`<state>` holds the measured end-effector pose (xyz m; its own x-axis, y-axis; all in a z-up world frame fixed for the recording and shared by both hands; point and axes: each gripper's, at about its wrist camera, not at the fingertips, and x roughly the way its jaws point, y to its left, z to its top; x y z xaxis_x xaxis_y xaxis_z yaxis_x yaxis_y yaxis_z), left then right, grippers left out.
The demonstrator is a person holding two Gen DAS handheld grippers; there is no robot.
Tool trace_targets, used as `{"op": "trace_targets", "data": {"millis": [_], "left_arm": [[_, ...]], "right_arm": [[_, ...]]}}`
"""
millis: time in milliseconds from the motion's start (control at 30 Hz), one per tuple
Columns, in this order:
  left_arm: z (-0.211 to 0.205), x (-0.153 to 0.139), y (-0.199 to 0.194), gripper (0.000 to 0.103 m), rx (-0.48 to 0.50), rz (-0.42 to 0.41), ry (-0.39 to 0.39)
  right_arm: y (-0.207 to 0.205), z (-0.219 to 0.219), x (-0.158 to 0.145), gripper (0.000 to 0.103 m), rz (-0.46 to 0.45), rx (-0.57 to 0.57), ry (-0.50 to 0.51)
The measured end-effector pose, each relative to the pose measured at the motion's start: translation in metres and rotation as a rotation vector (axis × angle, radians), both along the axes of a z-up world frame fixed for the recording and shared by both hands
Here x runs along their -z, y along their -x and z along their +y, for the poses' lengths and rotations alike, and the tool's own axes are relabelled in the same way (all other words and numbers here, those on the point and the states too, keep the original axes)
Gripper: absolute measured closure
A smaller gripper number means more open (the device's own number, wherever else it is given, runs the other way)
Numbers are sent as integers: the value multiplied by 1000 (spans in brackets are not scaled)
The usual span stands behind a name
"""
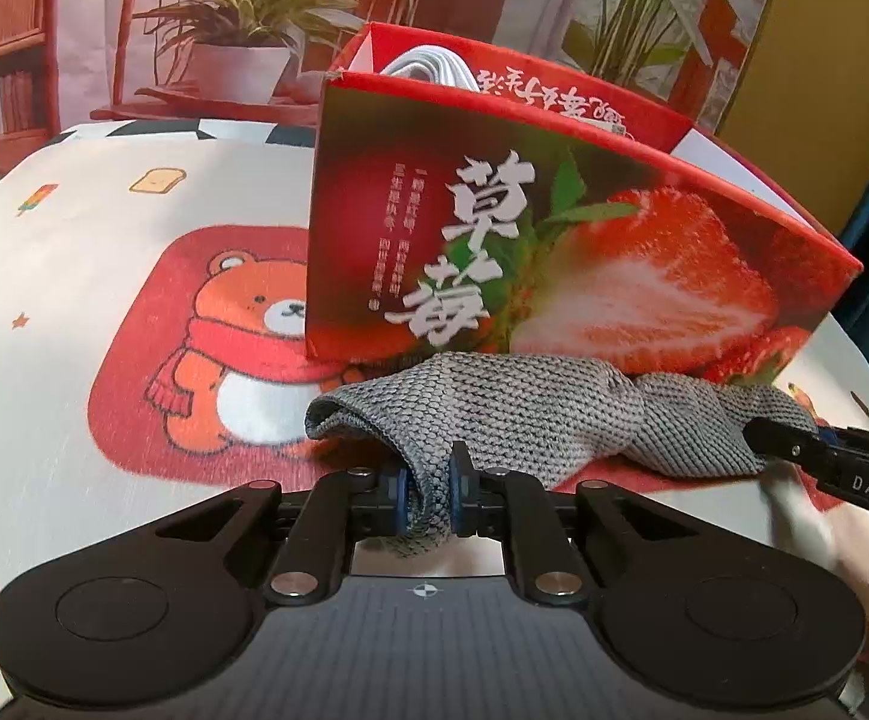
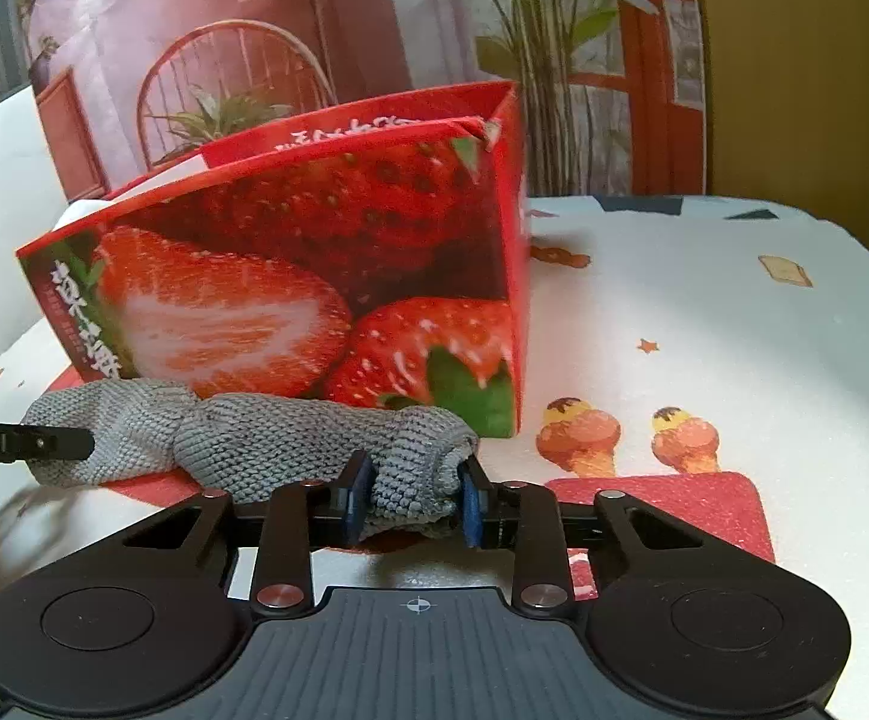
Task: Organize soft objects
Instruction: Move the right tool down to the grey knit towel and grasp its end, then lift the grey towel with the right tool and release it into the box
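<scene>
A grey knitted sock [image 1: 530, 414] lies stretched across the desk [image 1: 44, 312] just in front of a strawberry-printed box [image 1: 554, 252], held at both ends. The left gripper [image 1: 428, 495] has its jaws pinching one end of the sock, the fabric bunched between the blue pads [image 1: 399, 495]. The right gripper [image 2: 416, 501] has its jaws pressed onto the other end, the knit crumpled between them. In the left wrist view the right gripper's black finger shows at the far end of the sock; in the right wrist view the left gripper's finger shows likewise. A white fabric item [image 1: 434, 69] sits inside the open box. The desk cover shows a cartoon bear [image 1: 242, 354] and ice-cream cones [image 2: 632, 438].
</scene>
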<state>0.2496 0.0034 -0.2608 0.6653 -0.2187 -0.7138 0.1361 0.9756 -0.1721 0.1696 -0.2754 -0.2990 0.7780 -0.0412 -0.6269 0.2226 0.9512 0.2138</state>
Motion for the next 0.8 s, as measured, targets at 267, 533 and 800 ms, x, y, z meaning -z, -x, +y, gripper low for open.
{"op": "trace_targets", "data": {"millis": [267,533,800], "left_arm": [[0,2,18,89,6,18,10],[-3,2,24,89,22,21,-4],[1,0,29,90,11,23,5]], "right_arm": [[13,12,-4,80,7,-31,-16],[19,25,-6,81,19,-72,-4],[21,26,-9,81,27,-79,-11]]}}
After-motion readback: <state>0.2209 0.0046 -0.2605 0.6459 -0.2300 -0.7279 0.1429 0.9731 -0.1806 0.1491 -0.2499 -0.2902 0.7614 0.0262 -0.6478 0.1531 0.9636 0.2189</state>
